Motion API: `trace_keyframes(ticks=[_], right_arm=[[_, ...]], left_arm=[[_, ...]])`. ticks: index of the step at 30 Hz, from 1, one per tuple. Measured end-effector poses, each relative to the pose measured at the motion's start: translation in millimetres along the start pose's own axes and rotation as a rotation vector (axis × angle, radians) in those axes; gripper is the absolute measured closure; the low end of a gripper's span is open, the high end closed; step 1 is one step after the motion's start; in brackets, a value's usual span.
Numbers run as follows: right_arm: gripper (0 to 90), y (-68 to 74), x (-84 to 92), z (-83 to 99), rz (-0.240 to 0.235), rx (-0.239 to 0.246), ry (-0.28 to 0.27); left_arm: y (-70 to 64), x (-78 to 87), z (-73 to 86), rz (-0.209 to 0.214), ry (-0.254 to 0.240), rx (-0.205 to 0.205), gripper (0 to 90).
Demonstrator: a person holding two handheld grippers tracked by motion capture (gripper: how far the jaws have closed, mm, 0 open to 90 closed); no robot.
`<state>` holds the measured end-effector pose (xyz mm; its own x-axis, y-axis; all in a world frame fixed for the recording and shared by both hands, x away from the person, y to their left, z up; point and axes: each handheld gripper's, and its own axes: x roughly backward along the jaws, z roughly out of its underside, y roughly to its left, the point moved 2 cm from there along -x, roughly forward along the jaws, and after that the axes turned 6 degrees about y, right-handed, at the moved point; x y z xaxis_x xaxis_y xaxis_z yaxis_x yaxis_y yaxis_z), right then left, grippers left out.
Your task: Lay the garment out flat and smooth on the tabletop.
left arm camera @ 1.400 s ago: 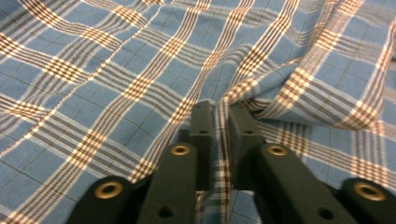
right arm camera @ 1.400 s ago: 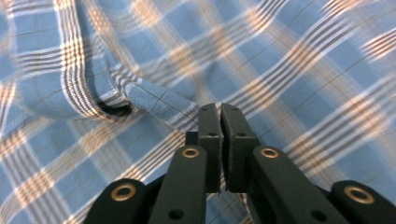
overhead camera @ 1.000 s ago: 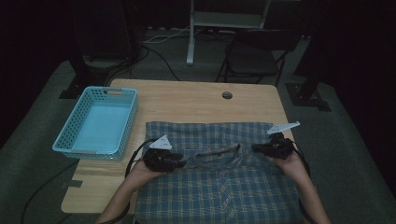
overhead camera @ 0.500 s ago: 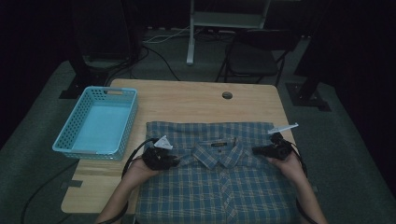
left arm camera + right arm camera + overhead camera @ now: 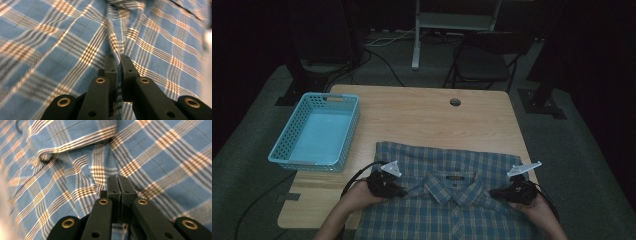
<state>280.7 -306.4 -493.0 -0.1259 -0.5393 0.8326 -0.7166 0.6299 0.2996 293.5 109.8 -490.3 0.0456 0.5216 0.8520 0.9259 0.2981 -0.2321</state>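
A plaid shirt [image 5: 452, 210] is being gripped at both shoulders, so the step in hand is judged to be the taking hold of the garment for folding or shifting. The left gripper [image 5: 398, 190] is seen at the lower left of the high view; its jaws have just been closing, and in the left gripper view a ridge of cloth [image 5: 117, 47] is pinched between them. The right gripper [image 5: 497, 192], at the lower right, is clamped on a fold of the same shirt [image 5: 100, 177]. For the next move, both pinches must probably be kept firm and moved together, so that no cloth slips out.

The shirt is blue with orange and white checks, lying flat at the lower centre, collar [image 5: 454, 182] upward. A blue basket [image 5: 349, 130] stands at the left on the wooden table [image 5: 422, 120].
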Motion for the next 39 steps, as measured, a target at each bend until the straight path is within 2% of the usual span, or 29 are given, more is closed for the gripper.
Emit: trace_keyframes(ticks=[2,3,4,5,6,7,8,9,10,11,12,13,14,15,17,19,21,22,23,24,25,27,29,31,33,35,36,38,39], right_arm=[[89.5,4.7,-0.8,-6.8,-0.003,0.041,0.060],[89.5,3.5,1.1,-15.1,0.013,0.055,0.078],[89.5,-2.4,8.5,-30.2,0.051,0.059,0.065],[89.3,-13.3,26.5,-53.4,0.121,0.043,-0.010],[88.6,-24.7,47.2,-75.1,0.158,-0.010,-0.161],[84.8,-45.8,86.3,-109.2,0.239,-0.140,-0.446],[66.9,-58.1,113.8,-130.1,0.356,-0.220,-0.591],[48.6,-67.9,134.9,-146.1,0.407,-0.294,-0.691],[46.3,-74.9,149.1,-156.7,0.415,-0.364,-0.759],[46.2,-78.2,157.6,-162.7,0.412,-0.398,-0.794],[46.0,-79.6,161.8,-166.4,0.423,-0.405,-0.807],[44.0,-80.3,162.0,-168.3,0.440,-0.409,-0.795],[43.6,-81.0,158.7,-168.2,0.449,-0.411,-0.772],[43.5,-81.8,152.3,-166.2,0.452,-0.407,-0.751],[43.6,-83.4,130.5,-158.3,0.427,-0.400,-0.678],[43.1,-82.4,101.9,-144.6,0.391,-0.396,-0.605],[40.3,-79.5,71.7,-125.3,0.359,-0.387,-0.526],[40.3,-79.5,71.7,-125.3,0.359,-0.387,-0.526],[40.1,-77.7,58.0,-113.5,0.331,-0.390,-0.492],[37.2,-73.9,36.7,-93.5,0.308,-0.385,-0.427],[37.2,-73.9,36.7,-93.5,0.308,-0.385,-0.427],[35.0,-67.8,18.3,-70.8,0.320,-0.372,-0.373],[30.6,-61.9,8.2,-55.3,0.320,-0.364,-0.342],[25.6,-52.5,1.8,-41.6,0.364,-0.335,-0.316],[23.3,-44.3,-2.7,-33.5,0.392,-0.314,-0.291],[22.5,-40.3,-5.3,-29.9,0.408,-0.303,-0.286],[21.5,-33.9,-12.7,-23.9,0.431,-0.271,-0.254],[22.6,-29.8,-16.9,-20.8,0.481,-0.215,-0.257],[23.1,-28.5,-18.2,-19.5,0.498,-0.191,-0.257]], left_arm=[[0.0,1.4,-2.0,0.016,0.020,0.010,87.7],[5.9,5.9,-8.1,-0.029,0.004,0.013,87.7],[17.3,19.4,-21.6,-0.138,-0.053,0.043,87.7],[26.9,35.8,-34.9,-0.233,-0.157,0.063,87.5],[42.7,70.1,-57.0,-0.480,-0.396,0.143,85.1],[54.1,99.1,-71.4,-0.672,-0.547,0.244,66.4],[54.1,99.1,-71.4,-0.672,-0.547,0.244,43.1],[71.3,146.7,-82.9,-0.759,-0.732,0.410,35.3],[74.9,161.3,-81.8,-0.754,-0.815,0.464,31.8],[77.3,169.3,-80.2,-0.761,-0.842,0.456,29.7],[81.0,171.5,-79.3,-0.774,-0.811,0.457,29.6],[85.5,169.3,-77.0,-0.743,-0.783,0.459,29.6],[89.9,163.4,-74.6,-0.677,-0.766,0.467,29.7],[93.0,154.4,-72.7,-0.633,-0.734,0.481,29.8],[94.9,132.9,-69.8,-0.574,-0.661,0.461,33.0],[94.1,101.8,-64.8,-0.483,-0.575,0.444,33.9],[90.3,75.5,-59.1,-0.453,-0.492,0.421,33.9],[90.3,75.5,-59.1,-0.453,-0.492,0.421,33.9],[86.9,56.1,-52.7,-0.424,-0.430,0.399,33.9],[85.8,47.2,-48.6,-0.425,-0.405,0.402,33.9],[85.8,47.2,-48.6,-0.425,-0.405,0.402,33.9],[83.0,30.9,-40.4,-0.408,-0.360,0.395,33.9],[78.4,17.0,-33.0,-0.419,-0.314,0.381,33.8],[74.6,7.5,-29.8,-0.466,-0.265,0.363,33.7],[71.9,1.6,-28.2,-0.488,-0.230,0.340,33.3],[69.6,-2.2,-27.4,-0.495,-0.209,0.324,33.1],[69.2,-4.0,-26.8,-0.490,-0.204,0.319,33.0],[67.5,-7.1,-25.3,-0.493,-0.202,0.299,32.2],[66.8,-7.1,-24.6,-0.492,-0.209,0.304,31.7]])
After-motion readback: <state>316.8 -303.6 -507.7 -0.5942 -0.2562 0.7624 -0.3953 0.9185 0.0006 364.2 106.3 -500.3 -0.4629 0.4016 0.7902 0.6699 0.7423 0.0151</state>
